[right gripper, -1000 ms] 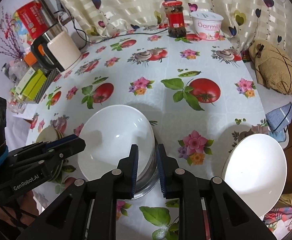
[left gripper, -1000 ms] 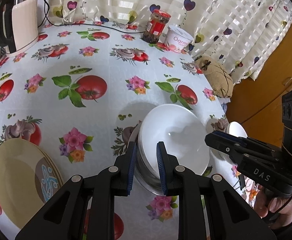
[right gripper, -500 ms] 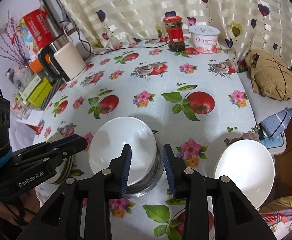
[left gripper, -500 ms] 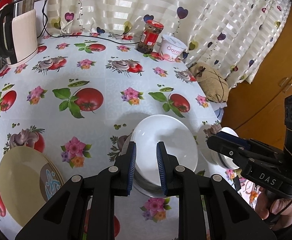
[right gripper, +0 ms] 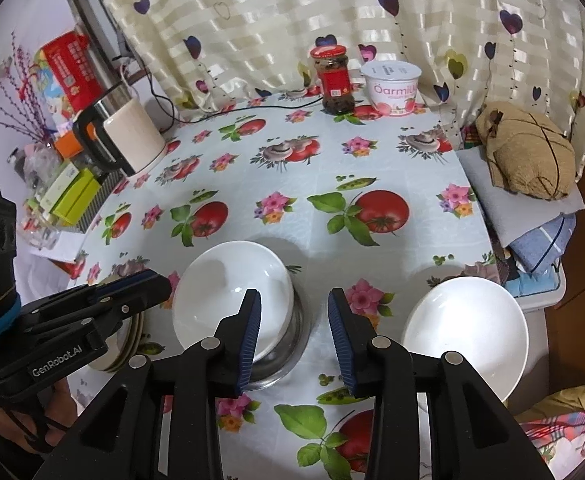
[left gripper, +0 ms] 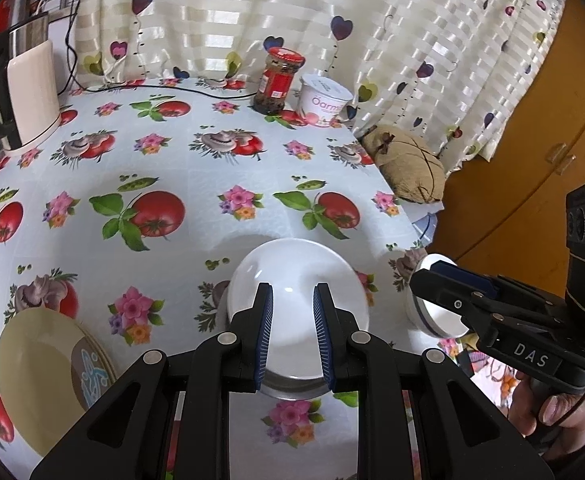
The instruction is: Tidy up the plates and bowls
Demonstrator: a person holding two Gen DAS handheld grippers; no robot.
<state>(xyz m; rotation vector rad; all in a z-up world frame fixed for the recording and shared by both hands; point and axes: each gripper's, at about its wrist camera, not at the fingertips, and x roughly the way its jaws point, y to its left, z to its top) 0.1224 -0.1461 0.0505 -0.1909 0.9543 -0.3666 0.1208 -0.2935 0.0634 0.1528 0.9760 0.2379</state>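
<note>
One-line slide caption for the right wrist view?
Right gripper opening above white bowl nested in metal bowl; second white bowl alongside.

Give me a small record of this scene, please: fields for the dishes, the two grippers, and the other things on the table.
stacked bowl: white bowl sits inside a metal bowl, mid-table
second bowl: white bowl alone near the table's right edge
plates: yellowish stack at the table's left side
left gripper: open, nothing between the pads
right gripper: jaws opening, nothing held
back of table: red-lidded jar, yogurt tub, kettle
cover: tablecloth with tomatoes and flowers
</note>
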